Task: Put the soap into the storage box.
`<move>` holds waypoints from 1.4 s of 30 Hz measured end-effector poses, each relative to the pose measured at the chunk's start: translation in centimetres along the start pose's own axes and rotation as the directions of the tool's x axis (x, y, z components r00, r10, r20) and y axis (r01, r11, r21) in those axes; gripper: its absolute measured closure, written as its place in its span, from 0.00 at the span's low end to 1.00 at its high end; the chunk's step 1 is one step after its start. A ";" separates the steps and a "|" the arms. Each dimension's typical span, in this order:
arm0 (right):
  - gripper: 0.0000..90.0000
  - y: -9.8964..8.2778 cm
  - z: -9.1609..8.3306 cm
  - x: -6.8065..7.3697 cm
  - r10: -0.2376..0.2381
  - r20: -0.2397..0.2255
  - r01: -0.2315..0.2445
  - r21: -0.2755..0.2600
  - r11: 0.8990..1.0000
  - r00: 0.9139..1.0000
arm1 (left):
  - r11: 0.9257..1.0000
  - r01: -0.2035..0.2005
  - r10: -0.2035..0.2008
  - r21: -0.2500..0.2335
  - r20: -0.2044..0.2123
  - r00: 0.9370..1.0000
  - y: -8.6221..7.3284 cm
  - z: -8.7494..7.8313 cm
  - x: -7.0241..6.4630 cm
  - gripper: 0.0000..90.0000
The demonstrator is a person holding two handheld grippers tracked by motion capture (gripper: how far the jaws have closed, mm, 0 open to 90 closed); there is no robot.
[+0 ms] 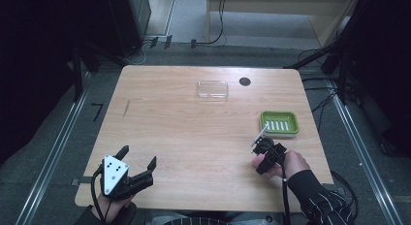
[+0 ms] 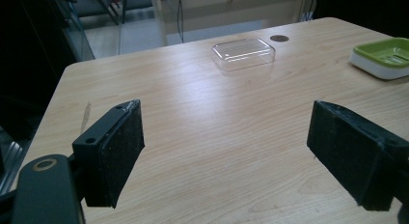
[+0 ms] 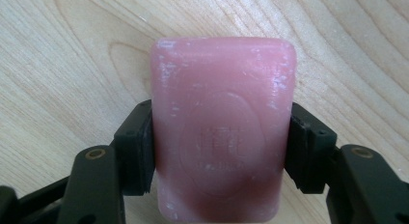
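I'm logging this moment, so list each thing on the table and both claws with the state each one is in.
Pink rectangular soap bar: gripped on both long sides, over the wood.
Right claw: shut on the soap bar.
Left claw: open, nothing between its jaws.
Green slotted soap dish on white base: upright, empty.
Clear plastic lid: lying alone on the wooden table.

The pink soap bar carries a stamped oval emblem with some raised characters inside and a line of small letters below, but they are too faint and worn to read.
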State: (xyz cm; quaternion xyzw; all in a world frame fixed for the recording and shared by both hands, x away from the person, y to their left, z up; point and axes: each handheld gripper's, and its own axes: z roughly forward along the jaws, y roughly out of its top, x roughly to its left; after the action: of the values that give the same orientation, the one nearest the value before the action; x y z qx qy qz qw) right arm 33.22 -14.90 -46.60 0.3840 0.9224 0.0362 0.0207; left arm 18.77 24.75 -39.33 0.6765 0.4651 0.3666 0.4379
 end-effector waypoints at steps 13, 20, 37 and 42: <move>0.43 0.0 -0.4 0.4 -0.031 0.013 0.031 0.005 1.000 0.999 | 1.000 0.002 -0.002 -0.001 0.001 1.000 0.0 0.0 0.1 0.15; 0.43 -0.1 -0.8 0.2 -0.039 0.033 0.039 0.012 0.999 0.999 | 1.000 0.000 0.000 0.001 0.001 1.000 0.0 0.0 0.1 0.15; 0.43 0.0 -1.4 -1.2 -0.046 0.064 0.045 0.024 0.999 0.997 | 1.000 0.001 -0.001 0.001 0.001 1.000 0.0 0.0 0.1 0.15; 0.43 -0.1 -1.6 -1.6 -0.045 0.062 0.043 0.028 0.999 0.997 | 1.000 0.000 0.000 0.000 0.000 1.000 0.0 0.0 0.1 0.15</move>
State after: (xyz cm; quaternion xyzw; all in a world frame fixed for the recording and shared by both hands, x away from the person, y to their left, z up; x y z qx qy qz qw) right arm 34.21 -16.18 -44.95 0.3649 0.9299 0.0115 0.0453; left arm 18.75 24.81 -39.32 0.6765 0.4653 0.3663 0.4379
